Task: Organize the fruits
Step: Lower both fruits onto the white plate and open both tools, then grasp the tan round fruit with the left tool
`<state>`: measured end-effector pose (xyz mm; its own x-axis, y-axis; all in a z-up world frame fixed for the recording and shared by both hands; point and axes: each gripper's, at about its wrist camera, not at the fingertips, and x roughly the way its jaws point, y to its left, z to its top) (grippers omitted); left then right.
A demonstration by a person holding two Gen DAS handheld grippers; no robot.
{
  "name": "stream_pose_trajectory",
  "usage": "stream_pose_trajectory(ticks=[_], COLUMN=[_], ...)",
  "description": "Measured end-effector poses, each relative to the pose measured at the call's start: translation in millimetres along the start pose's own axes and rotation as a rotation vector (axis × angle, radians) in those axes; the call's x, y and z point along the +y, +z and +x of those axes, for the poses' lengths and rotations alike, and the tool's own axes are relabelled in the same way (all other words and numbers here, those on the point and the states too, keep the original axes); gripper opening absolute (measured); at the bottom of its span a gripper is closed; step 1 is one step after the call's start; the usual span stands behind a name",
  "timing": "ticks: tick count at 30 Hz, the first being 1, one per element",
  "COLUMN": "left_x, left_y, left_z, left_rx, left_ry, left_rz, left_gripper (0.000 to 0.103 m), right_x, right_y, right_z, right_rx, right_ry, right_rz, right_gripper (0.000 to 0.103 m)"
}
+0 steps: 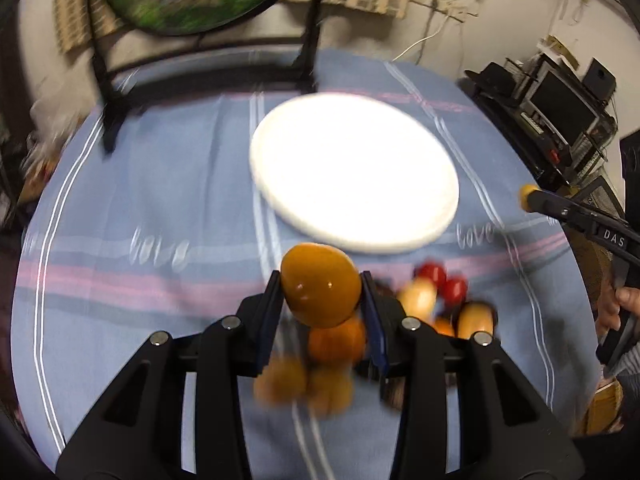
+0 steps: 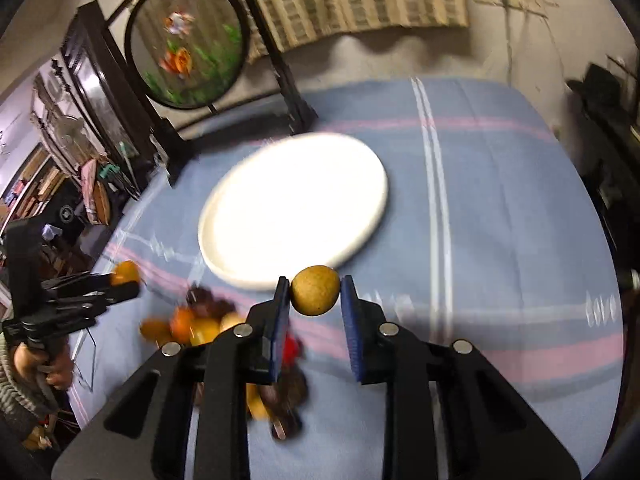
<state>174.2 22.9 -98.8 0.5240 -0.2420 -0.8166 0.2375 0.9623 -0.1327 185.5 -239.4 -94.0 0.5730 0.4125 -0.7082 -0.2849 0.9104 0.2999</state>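
Far left on the table stands a round dark-framed panel painted with green leaves and orange flowers, held upright in a black stand, well behind everything else. The table is covered by a pale blue cloth with pink bands and white stripes. In the middle of it lies a flat round white plate, bare on top.

In front of the plate, nearer the person, the left gripper has its jaws closed on a smooth, glossy orange-brown oval fruit, which is lifted clear of the cloth. Below and just to the right of it sits a blurred pile of loose fruit: orange and yellow pieces, plus two small red round ones.

Further right, the right gripper has its blue-padded jaws pressed on either side of a small, dull yellow-brown round fruit, held above the cloth just in front of the plate's near rim. A hand grips that tool's handle.
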Motion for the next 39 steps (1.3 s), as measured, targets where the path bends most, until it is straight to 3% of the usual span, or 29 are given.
stream_pose_trajectory(ticks=[5, 11, 13, 14, 17, 20, 22, 24, 29, 33, 36, 39], left_x=[-4, 1, 0, 0, 1, 9, 15, 20, 27, 26, 25, 23], left_y=[37, 40, 41, 41, 46, 48, 44, 29, -30, -98, -130, -136], left_z=[47, 92, 98, 99, 90, 57, 34, 4, -38, -57, -59, -52], left_rx=[0.029, 0.092, 0.091, 0.089, 0.069, 0.015, -0.013, -0.032, 0.006, 0.088, 0.120, 0.127], left_ry=[-0.016, -0.033, -0.030, -0.026, -0.024, -0.019, -0.009, 0.031, 0.136, 0.199, 0.187, 0.161], left_rz=[-0.001, -0.023, -0.016, -0.015, -0.025, -0.061, -0.083, -0.105, -0.153, -0.228, -0.274, -0.243], left_gripper=[0.039, 0.039, 0.043, 0.050, 0.051, 0.051, 0.051, 0.054, 0.055, 0.055, 0.055, 0.056], right_x=[2, 6, 7, 6, 6, 8, 14, 18, 24, 21, 25, 35], right_y=[22, 27, 28, 29, 34, 45, 44, 30, -42, -100, -105, -104], right_z=[52, 89, 96, 97, 88, 33, -7, -27, -44, -50, -66, -80], right_rx=[0.042, 0.077, 0.097, 0.096, 0.074, -0.077, -0.153, -0.168, -0.087, 0.066, 0.068, 0.037], right_ry=[0.016, -0.022, -0.056, -0.057, -0.050, 0.011, 0.044, 0.059, 0.107, 0.204, 0.182, 0.157], right_rz=[-0.017, -0.052, -0.071, -0.075, -0.061, -0.021, -0.026, -0.018, 0.014, 0.109, 0.080, 0.064], right_gripper=[0.026, 0.027, 0.027, 0.027, 0.027, 0.027, 0.034, 0.061, 0.061, 0.061, 0.061, 0.061])
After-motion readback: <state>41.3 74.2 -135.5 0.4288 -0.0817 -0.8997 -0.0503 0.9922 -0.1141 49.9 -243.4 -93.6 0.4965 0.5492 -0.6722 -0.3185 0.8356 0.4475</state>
